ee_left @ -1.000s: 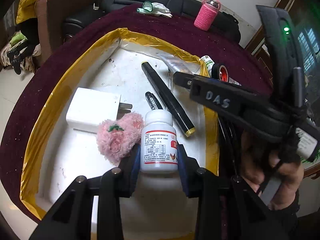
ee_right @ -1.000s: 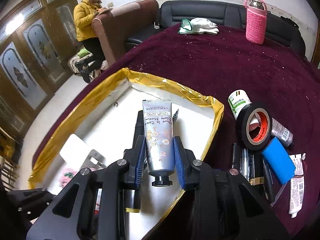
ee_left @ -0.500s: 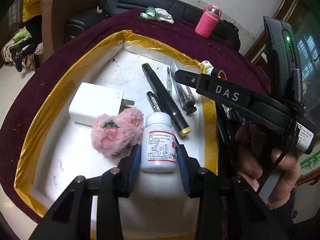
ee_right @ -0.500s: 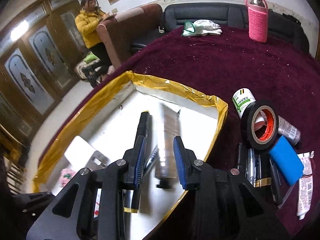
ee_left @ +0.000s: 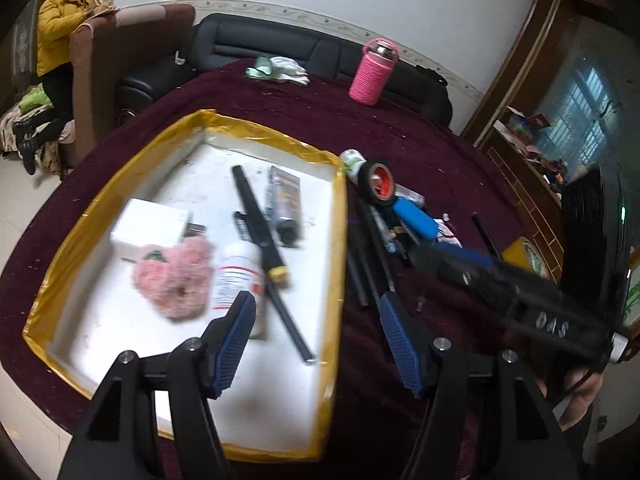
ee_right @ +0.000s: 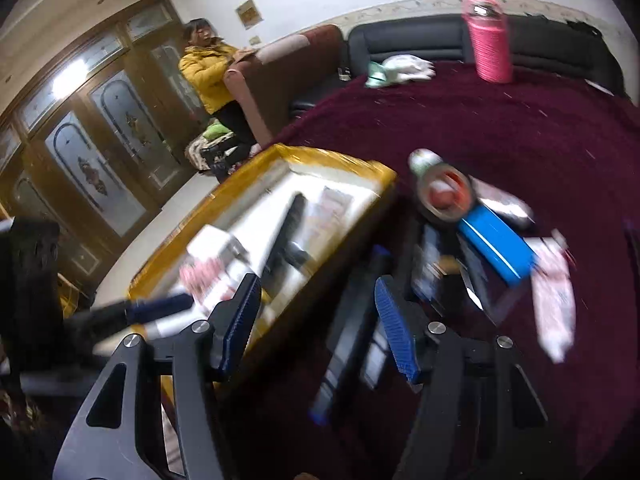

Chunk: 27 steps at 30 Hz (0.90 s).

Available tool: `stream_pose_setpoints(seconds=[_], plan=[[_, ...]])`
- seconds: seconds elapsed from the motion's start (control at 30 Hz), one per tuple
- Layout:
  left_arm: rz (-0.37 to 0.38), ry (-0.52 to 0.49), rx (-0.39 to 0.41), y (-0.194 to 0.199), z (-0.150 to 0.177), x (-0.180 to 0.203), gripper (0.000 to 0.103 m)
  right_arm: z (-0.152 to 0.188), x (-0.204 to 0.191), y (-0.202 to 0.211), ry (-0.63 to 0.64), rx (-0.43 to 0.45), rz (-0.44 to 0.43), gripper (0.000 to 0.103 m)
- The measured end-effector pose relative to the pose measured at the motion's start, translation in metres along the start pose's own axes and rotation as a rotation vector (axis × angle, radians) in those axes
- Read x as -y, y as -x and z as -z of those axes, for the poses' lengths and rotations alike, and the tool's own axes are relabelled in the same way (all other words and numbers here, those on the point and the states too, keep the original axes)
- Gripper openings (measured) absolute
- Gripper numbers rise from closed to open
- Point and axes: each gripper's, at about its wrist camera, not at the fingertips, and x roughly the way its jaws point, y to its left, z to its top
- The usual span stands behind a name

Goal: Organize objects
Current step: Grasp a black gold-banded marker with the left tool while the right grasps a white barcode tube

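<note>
Maroon table [ee_left: 420, 152], yellow-rimmed tray [ee_left: 340, 240] ahead-left of left gripper [ee_left: 316, 336], jaws apart, empty. In tray: charger [ee_left: 148, 232], plush [ee_left: 176, 276], bottle [ee_left: 236, 280] just past left finger, marker [ee_left: 260, 224], tube [ee_left: 284, 204]. Right gripper [ee_right: 316, 316] jaws apart, empty, over pens [ee_right: 348, 336] beside tray; tape [ee_right: 444, 196], blue block [ee_right: 496, 244] ahead-right.

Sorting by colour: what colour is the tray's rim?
Yellow-gold rim; clearest in the left wrist view.
</note>
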Motion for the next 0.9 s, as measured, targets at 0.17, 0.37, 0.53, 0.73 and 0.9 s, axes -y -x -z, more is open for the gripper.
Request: stream_pose_setpoints(seconds=[0.17,0.37,0.53,0.73,0.9], plan=[[0.042,-0.025,-0.011,-0.011,0.006,0.023,0.065,0.029,0.036,0.023,-0.045,0.027,0.114,0.06],[0.036,-0.059,-0.028,-0.02,0.01,0.043,0.067,0.031,0.057,0.037,-0.017,0.024,0.194,0.06],[0.046,-0.074,-0.021,-0.015,0.012,0.046,0.067,0.011,0.068,0.034,-0.005,0.006,0.261,0.06],[0.054,-0.07,-0.019,-0.013,0.013,0.045,0.067,0.003,0.101,0.017,-0.056,-0.029,0.453,0.053],[0.056,-0.095,-0.026,-0.015,0.012,0.054,0.067,0.008,0.113,-0.005,-0.064,-0.065,0.449,0.03]])
